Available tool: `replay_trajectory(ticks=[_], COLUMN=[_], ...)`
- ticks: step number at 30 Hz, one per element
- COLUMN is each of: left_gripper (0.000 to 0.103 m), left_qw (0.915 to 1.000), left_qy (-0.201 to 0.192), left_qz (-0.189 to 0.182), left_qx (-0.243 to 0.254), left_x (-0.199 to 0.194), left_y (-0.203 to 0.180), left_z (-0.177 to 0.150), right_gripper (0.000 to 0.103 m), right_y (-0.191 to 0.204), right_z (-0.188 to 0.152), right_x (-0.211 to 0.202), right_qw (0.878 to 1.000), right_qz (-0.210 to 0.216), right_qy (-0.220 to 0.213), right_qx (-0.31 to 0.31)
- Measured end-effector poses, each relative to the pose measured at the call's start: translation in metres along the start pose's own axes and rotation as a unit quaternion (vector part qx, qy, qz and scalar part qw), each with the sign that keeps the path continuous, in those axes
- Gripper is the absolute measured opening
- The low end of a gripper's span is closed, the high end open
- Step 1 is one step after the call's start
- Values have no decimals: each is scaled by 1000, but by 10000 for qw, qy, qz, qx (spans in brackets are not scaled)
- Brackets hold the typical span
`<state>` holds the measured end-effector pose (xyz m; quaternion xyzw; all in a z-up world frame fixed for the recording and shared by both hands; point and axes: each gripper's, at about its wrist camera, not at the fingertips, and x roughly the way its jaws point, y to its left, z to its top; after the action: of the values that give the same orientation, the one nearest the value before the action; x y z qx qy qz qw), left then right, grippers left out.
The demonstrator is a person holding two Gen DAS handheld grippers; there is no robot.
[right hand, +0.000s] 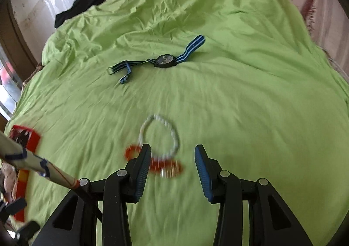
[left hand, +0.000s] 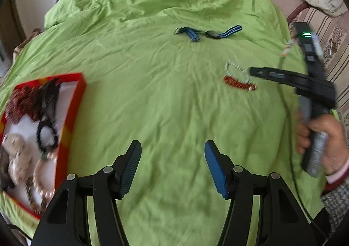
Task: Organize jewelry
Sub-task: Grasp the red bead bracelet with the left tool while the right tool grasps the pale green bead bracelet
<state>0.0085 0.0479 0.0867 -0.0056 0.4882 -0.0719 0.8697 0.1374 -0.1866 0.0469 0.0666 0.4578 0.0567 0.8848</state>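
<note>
Green bedspread [right hand: 240, 93], red bracelet [right hand: 165, 165] between right gripper's [right hand: 172, 156] spread jaws, left gripper [left hand: 172, 158] spread.

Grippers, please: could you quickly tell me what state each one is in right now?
Left gripper: open, holding nothing.
Right gripper: open, holding nothing, over the bracelets.

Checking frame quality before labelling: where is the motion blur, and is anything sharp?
Right wrist view: the bracelets near the right gripper are smeared, the watch fairly crisp. Left wrist view: the red box and its contents blur; the left gripper stays sharp.
</note>
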Motion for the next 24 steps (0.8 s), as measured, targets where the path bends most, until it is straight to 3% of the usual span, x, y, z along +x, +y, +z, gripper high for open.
replay_trajectory(ticks=[3, 6, 7, 12, 17, 20, 24], left_gripper=[59, 59, 59, 59, 57, 46, 23], left_qw=[9999, 9995, 9992, 9962, 9930, 9902, 9889], left_qy=[-30, -51, -50, 137, 229, 415, 576], left_qz=[-140, -324, -388, -864, -1076, -1272, -1345], left_qx=[-24, -22, -13, 15, 423, 412, 267], left_x=[9, 20, 24, 52, 85, 113, 139], left_y=[-2, -7, -10, -31, -65, -78, -84], left_z=[15, 32, 37, 58, 73, 86, 98], right_gripper=[44, 9, 6, 6, 6, 6, 7], right_y=[1, 3, -1, -41, -80, -94, -100], right_z=[8, 7, 8, -3, -41, -71, -82], right_x=[28, 40, 39, 15, -27, -47, -48], right_qw=[9997, 9989, 9989, 9977, 9942, 9909, 9863], right_qz=[33, -285, -299, -595, -419, -148, 77], right_qy=[233, 266, 257, 179, 172, 136, 15], right_qx=[-44, -276, -251, 262, 976, 1332, 1650])
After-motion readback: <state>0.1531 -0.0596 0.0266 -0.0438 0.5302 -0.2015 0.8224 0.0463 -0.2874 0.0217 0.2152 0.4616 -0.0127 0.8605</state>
